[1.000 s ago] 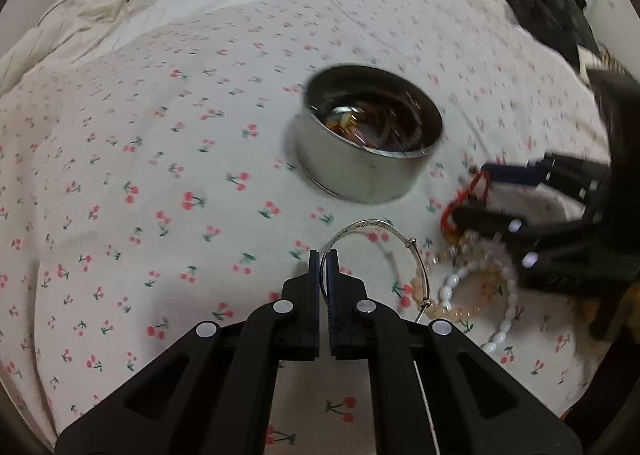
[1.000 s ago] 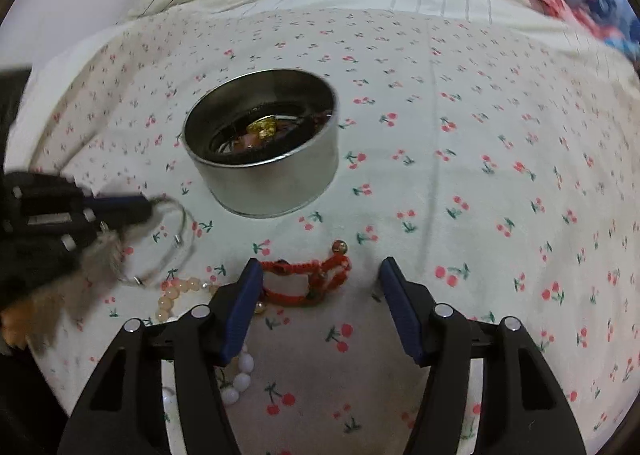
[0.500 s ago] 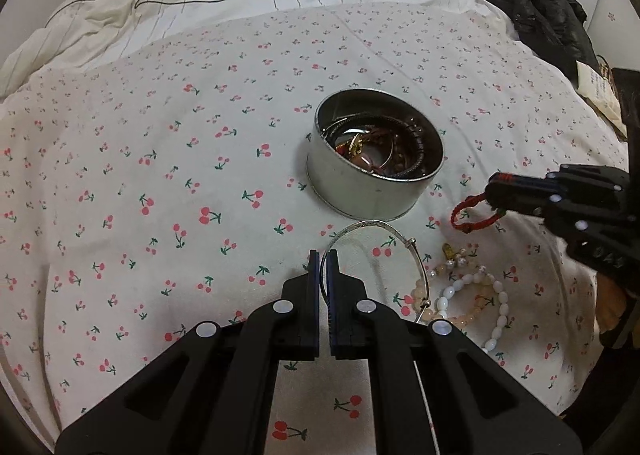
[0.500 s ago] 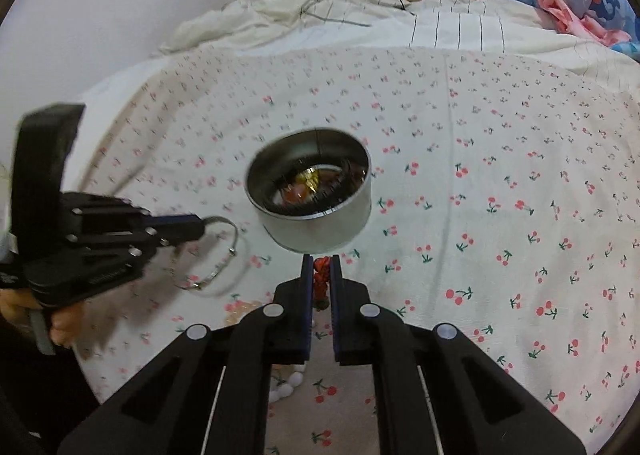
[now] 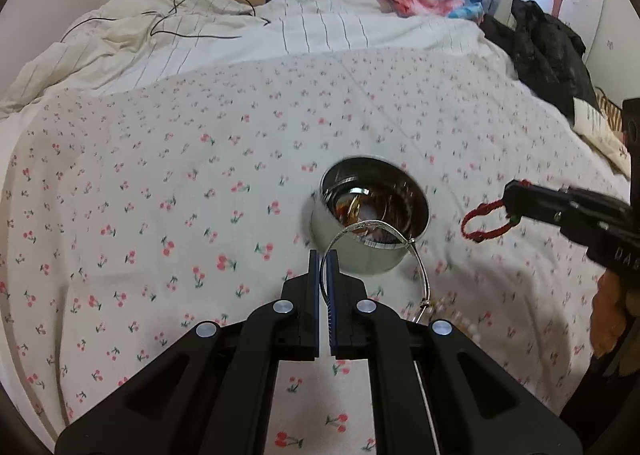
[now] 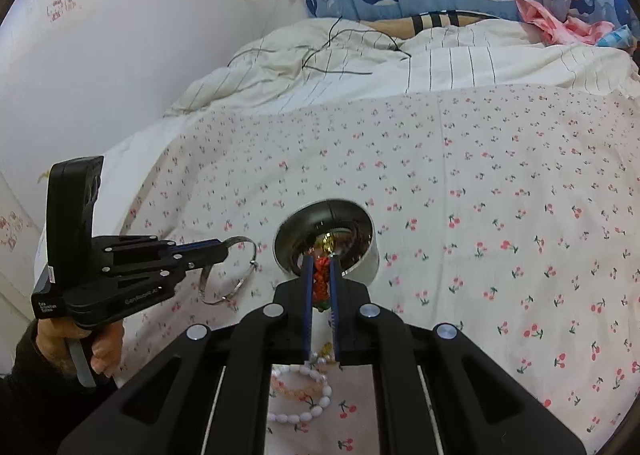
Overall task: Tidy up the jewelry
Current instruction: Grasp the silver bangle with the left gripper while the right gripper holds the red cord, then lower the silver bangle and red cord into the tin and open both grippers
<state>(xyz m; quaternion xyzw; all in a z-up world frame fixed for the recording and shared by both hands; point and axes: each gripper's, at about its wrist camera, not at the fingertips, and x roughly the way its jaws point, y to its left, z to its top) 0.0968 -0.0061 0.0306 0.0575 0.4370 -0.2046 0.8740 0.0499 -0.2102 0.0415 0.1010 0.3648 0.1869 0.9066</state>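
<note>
My left gripper [image 5: 324, 259] is shut on a thin silver bangle [image 5: 402, 237], which hangs in the air in front of the round metal tin [image 5: 360, 261]. In the right wrist view the left gripper [image 6: 224, 247] holds that bangle [image 6: 240, 279] left of the tin [image 6: 362, 263]. My right gripper [image 6: 321, 267] is shut on a red braided bracelet [image 6: 321, 279], lifted near the tin's front rim. From the left wrist view the right gripper [image 5: 509, 203] dangles the red loop [image 5: 480, 223] to the tin's right. The tin holds several dark and gold pieces.
White bead [image 6: 304, 411] and peach bead [image 6: 296, 387] bracelets lie on the cherry-print sheet [image 6: 500, 215] below my right gripper. A rumpled striped duvet [image 5: 280, 27] with a black cable [image 5: 192, 25] lies behind. Black clothing [image 5: 548, 51] sits far right. A wall [image 6: 120, 35] borders the left.
The right gripper has closed on the red bracelet and raised it off the sheet toward the tin. The left gripper has risen with the bangle still in it.
</note>
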